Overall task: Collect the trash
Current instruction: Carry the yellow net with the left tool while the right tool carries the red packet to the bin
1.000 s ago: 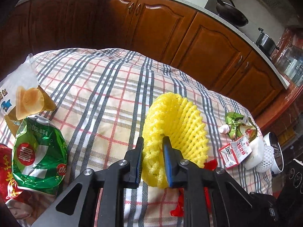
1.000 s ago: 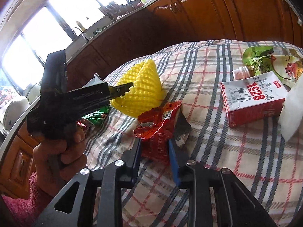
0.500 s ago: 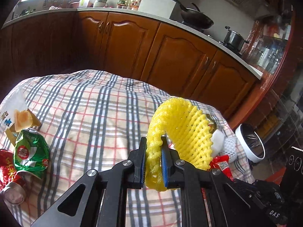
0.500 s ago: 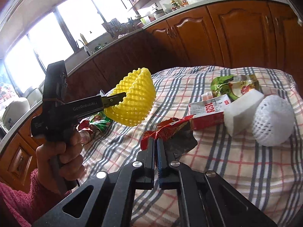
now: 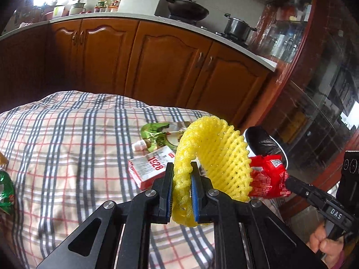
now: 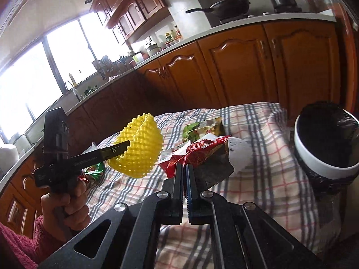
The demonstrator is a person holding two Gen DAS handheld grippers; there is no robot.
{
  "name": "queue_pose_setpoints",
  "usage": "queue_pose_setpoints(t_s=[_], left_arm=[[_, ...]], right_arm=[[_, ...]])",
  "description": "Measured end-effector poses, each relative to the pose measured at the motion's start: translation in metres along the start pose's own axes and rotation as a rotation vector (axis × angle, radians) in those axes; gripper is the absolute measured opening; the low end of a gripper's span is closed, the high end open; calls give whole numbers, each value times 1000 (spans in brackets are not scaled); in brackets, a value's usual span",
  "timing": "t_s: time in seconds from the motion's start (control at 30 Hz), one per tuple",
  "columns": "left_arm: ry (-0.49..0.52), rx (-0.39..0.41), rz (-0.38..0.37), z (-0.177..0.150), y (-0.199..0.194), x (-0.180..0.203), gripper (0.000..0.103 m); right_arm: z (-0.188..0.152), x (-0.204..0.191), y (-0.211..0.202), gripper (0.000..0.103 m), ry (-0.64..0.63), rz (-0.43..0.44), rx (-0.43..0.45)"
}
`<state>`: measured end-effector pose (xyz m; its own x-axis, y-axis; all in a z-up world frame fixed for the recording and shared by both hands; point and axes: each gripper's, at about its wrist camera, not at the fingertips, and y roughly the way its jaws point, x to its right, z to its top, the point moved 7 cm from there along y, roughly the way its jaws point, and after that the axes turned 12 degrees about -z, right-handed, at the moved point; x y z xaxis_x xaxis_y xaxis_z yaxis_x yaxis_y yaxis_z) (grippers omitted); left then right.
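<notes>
- With our left gripper [image 5: 181, 192] we are pinching the rim of a yellow foam fruit net [image 5: 213, 159], holding it up off the plaid tablecloth [image 5: 67, 157].
- With our right gripper [image 6: 184, 179] we are pressing the fingers together on a crumpled red snack wrapper [image 6: 199, 152], also lifted clear of the cloth.
- In the left wrist view, the red wrapper is sitting just right of the yellow net, touching or nearly so.
- A white round bin with a black liner [image 6: 327, 143] is standing beyond the table's right edge, ahead and to the right of our right gripper, its mouth open.
- Ahead of our left gripper, a white-and-red "1928" carton [image 5: 150, 168] and a green drink pouch [image 5: 157, 134] are lying on the cloth near the far edge.
- To the left of our left gripper we are seeing a wide bare stretch of cloth, with a green packet [image 5: 5, 190] at its left edge.
</notes>
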<state>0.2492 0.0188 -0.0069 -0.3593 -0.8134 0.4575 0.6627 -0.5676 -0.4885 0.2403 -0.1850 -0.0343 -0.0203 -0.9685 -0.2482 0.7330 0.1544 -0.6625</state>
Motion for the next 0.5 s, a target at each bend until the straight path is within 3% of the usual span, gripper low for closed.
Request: queue_pose_setpoints(t_s=[0.5], left_arm=[[96,-89,-76,20,70,50,12]], right_arm=[[7,86,-29,2,105,-130,46]])
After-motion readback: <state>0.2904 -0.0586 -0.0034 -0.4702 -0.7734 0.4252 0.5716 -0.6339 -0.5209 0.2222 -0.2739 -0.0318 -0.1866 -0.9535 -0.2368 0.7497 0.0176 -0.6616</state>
